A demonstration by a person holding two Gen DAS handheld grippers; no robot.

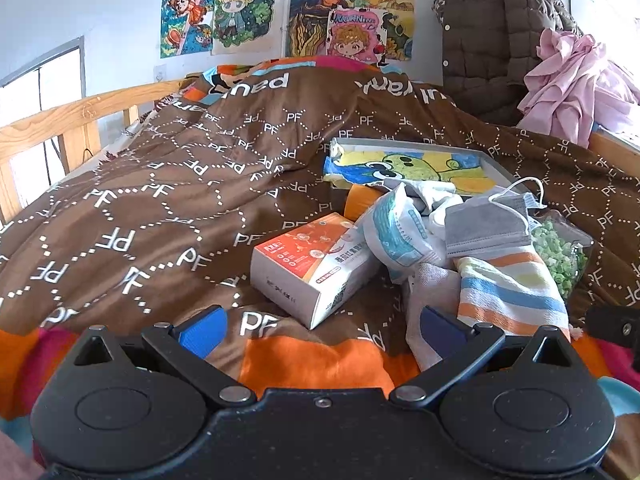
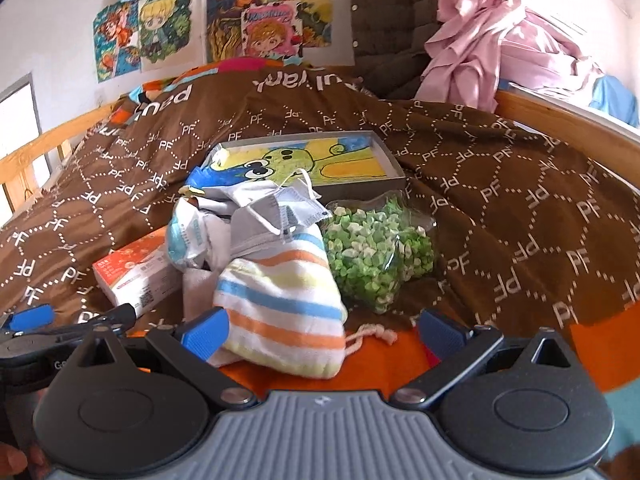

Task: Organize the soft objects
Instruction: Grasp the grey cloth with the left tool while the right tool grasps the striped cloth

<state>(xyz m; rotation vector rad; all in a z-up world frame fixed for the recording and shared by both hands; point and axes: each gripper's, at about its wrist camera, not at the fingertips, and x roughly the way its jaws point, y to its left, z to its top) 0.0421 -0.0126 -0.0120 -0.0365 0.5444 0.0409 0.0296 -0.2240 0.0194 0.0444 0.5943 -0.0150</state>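
A pile lies on the brown quilt (image 1: 160, 200): a striped drawstring pouch (image 2: 280, 312) (image 1: 508, 292), a grey face mask (image 1: 488, 224) (image 2: 280, 208) on top, a white and teal soft packet (image 1: 396, 236) (image 2: 188, 240), a clear bag of green pieces (image 2: 376, 256) (image 1: 560, 252) and an orange and white box (image 1: 312, 268) (image 2: 136, 272). My left gripper (image 1: 322, 330) is open and empty, just in front of the box. My right gripper (image 2: 324, 330) is open, its fingers on either side of the pouch's near end.
A shallow grey box with a cartoon picture (image 1: 416, 164) (image 2: 316, 156) lies behind the pile. A brown jacket (image 1: 492, 40) and pink cloth (image 2: 496, 52) are heaped at the back right. Wooden rails (image 1: 60, 120) run along both bed sides.
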